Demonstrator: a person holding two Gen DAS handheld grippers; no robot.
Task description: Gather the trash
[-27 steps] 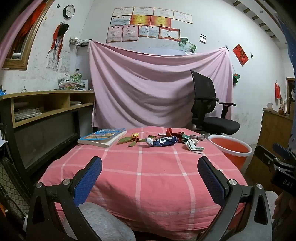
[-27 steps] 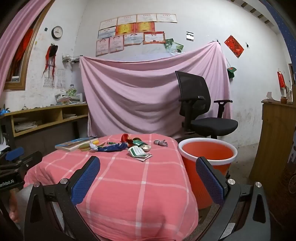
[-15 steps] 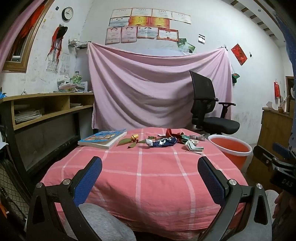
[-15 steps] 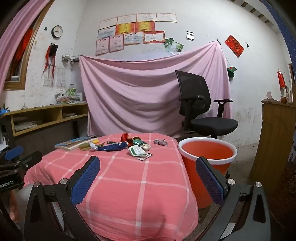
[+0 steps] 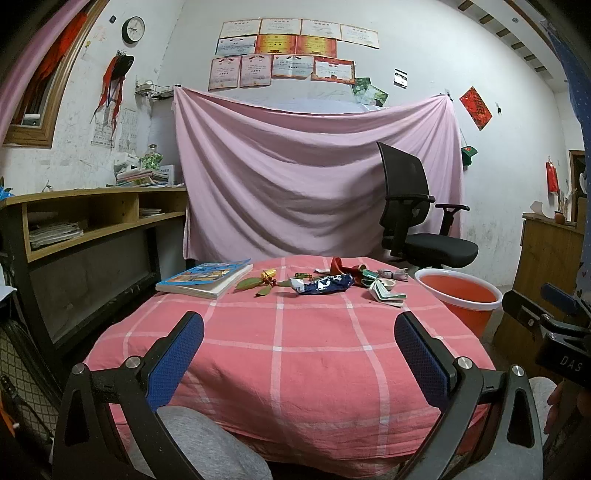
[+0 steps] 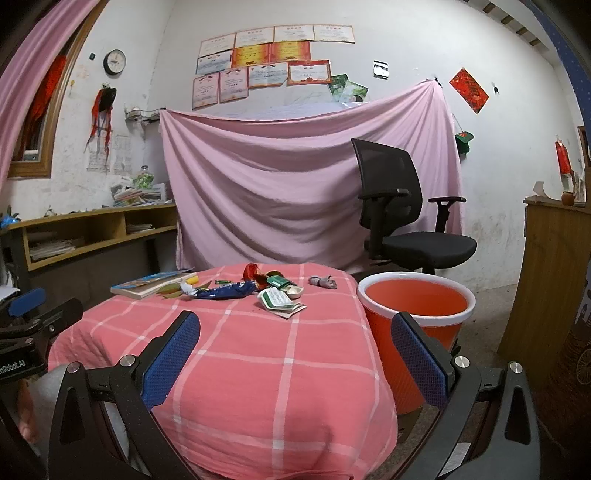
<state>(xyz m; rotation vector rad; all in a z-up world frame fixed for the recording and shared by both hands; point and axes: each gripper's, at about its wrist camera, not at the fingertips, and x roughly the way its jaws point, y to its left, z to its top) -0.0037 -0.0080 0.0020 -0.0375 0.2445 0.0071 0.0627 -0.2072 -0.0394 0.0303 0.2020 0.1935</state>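
Both grippers, left (image 5: 299,354) and right (image 6: 295,352), hover at the table's (image 5: 280,354) near edge, jaws spread wide and empty; their bases are cut off by the frame. Grey knees (image 5: 207,443) partly hide below. The trash (image 5: 325,284) lies clustered at the far edge, small pieces hard to identify, beside a book (image 5: 205,277). The bucket (image 6: 413,306) stands right of the table, its base hidden.

White scuffed walls (image 5: 424,44), pink sheet (image 5: 295,177) hung across the back, certificates (image 5: 291,51) above it, round clock (image 5: 133,28), black office chair (image 6: 402,214), wooden shelf unit (image 5: 92,218) at left, wooden cabinet (image 6: 554,273) at right
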